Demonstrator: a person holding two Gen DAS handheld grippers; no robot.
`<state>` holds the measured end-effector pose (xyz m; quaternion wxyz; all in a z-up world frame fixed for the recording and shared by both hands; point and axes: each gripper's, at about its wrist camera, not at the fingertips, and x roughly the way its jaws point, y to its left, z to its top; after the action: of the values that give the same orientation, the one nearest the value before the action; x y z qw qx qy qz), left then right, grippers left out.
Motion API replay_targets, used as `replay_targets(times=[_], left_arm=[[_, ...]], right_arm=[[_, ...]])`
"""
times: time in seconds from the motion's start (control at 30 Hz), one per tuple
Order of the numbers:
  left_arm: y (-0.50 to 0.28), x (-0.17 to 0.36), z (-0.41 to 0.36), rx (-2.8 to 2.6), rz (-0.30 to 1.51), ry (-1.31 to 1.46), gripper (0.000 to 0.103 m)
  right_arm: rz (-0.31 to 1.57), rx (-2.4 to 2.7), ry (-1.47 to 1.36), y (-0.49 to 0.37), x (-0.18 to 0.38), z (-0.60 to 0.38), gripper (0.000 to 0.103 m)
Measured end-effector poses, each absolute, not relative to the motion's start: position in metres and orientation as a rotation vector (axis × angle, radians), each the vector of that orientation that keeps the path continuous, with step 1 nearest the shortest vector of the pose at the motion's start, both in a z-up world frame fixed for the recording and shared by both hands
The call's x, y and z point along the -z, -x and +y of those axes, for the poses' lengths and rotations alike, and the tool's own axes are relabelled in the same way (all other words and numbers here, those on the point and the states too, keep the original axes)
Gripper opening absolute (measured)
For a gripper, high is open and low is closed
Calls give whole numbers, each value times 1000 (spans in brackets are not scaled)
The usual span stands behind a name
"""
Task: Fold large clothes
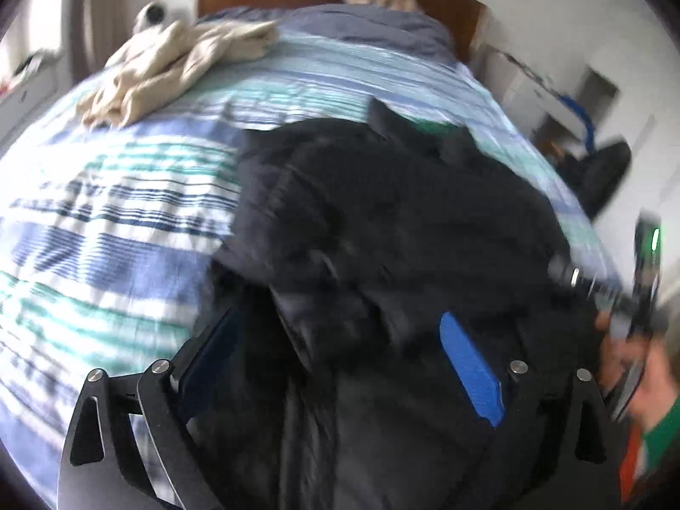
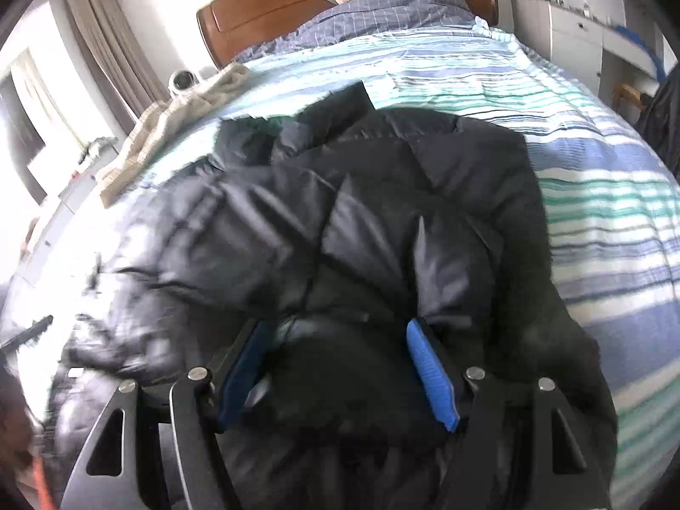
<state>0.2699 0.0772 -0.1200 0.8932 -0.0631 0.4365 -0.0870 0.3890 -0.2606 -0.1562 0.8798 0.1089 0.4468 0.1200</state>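
Mid-fold on the black puffer jacket [image 2: 361, 221] at the bed's [image 2: 616, 221] near edge; my left claw [image 1: 340, 365] gapes empty; my right claw [image 2: 340, 365] straddles bunched padding, grip uncertain; next, regrasp an edge.

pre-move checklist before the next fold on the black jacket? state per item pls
1. Black puffer jacket lies on the striped bedspread: ok.
2. Right tongs gripping a bunched jacket fold between the pads: ok.
3. Left tongs wide over the jacket, pads not pressing: ok, free to regrasp.
4. Jacket flat and smooth: not ok, rumpled.
5. Beige garment apart from the jacket: ok.
6. Sleeve positions: cannot tell, left view blurred.
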Motion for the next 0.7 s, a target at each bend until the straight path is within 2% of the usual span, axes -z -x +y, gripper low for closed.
replay_targets(times=[0.13,0.27,0.37,0.43,0.53,0.7], left_arm=[[-243,142,49,184,969,0,97],[-248,185,42,157,1061,-30,101],[-249,180,39,138,1067,-30,100],[-244,168,43,136,1062,-4,96],[-241,147,53,169,1006,92,96],[-295,150,54,114,995,155,96]], right_arm=[[988,-297,-176,-334,144,-263,70],[1102,-298,-72,-300,187,-260,70],[1074,-273,-73,-289,185,-260,70],[1064,-266,-98,-283,177,-263,70],[1028,-264,-112,-266,168,-268,70],[1015,-249,-83,-254,175,-265,70]])
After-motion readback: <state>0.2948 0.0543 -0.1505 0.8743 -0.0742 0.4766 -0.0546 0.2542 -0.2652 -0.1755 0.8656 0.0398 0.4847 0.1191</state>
